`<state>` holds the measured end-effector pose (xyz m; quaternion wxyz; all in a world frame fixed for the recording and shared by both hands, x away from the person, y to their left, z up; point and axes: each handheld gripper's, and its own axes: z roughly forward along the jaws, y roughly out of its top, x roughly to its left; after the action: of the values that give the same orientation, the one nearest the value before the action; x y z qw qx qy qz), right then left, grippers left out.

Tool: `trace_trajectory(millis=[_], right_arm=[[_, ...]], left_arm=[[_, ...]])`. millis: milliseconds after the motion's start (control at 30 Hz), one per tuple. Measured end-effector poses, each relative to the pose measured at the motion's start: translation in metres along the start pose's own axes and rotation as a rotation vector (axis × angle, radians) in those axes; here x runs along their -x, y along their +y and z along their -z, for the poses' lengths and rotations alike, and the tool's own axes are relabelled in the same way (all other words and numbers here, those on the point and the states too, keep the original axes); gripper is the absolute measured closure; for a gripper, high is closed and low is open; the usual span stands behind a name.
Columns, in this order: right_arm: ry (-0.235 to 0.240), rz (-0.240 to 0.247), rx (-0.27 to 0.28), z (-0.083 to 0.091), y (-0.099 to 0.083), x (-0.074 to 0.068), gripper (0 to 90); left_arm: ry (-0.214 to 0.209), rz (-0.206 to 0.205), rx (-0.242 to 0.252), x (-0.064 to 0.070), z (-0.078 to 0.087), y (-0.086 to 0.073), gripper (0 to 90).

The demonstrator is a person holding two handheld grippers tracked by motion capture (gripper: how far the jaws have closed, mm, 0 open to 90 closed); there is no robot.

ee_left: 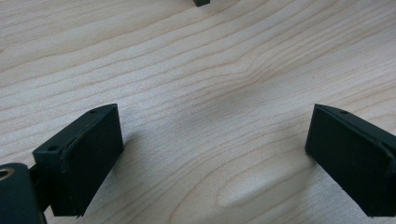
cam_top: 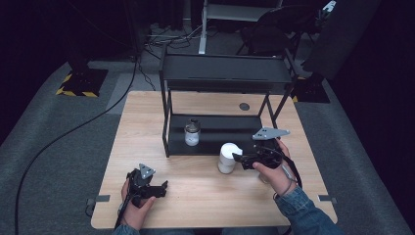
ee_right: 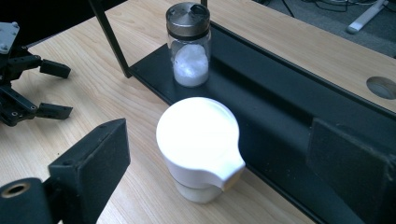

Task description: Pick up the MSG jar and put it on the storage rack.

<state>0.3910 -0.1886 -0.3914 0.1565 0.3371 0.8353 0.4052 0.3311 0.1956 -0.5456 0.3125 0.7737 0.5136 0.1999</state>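
A white lidded container (cam_top: 228, 157) stands upright on the wooden bench (cam_top: 205, 196), just in front of the near edge of the black rack's bottom shelf (cam_top: 230, 132), right of centre. The right gripper (cam_top: 241, 159) is held level with it from the right; its jaws are spread wide, one on each side of the container with a clear gap to it, gripping nothing. In the right gripper view the container (ee_right: 200, 144) shows a flat white lid with a small lip toward the near right. Farther back, a glass shaker (cam_top: 192, 133) with a metal cap and white powder inside stands on the shelf. The left gripper (cam_top: 161, 188) rests low over the near left of the bench, well apart from the container, its jaws wide open over bare wood.
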Motion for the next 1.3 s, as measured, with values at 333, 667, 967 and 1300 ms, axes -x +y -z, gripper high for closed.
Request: trace_trajectory(millis=[333,667,967,1300], right_arm=[[0.009,0.013,-0.008,-0.011,0.004,-0.004,6.2],[0.017,0.011,-0.025,-0.025,0.004,-0.009,6.0],[0.020,0.008,-0.052,-0.038,-0.002,-0.010,6.1],[0.026,0.004,-0.076,-0.050,-0.005,-0.009,6.7]], left_arm=[[0.000,0.001,0.000,0.000,0.000,0.000,3.9],[0.000,0.001,0.000,0.000,0.000,0.000,3.9],[0.000,0.001,0.000,0.000,0.000,0.000,4.0],[0.000,0.000,0.000,0.000,0.000,0.000,3.9]])
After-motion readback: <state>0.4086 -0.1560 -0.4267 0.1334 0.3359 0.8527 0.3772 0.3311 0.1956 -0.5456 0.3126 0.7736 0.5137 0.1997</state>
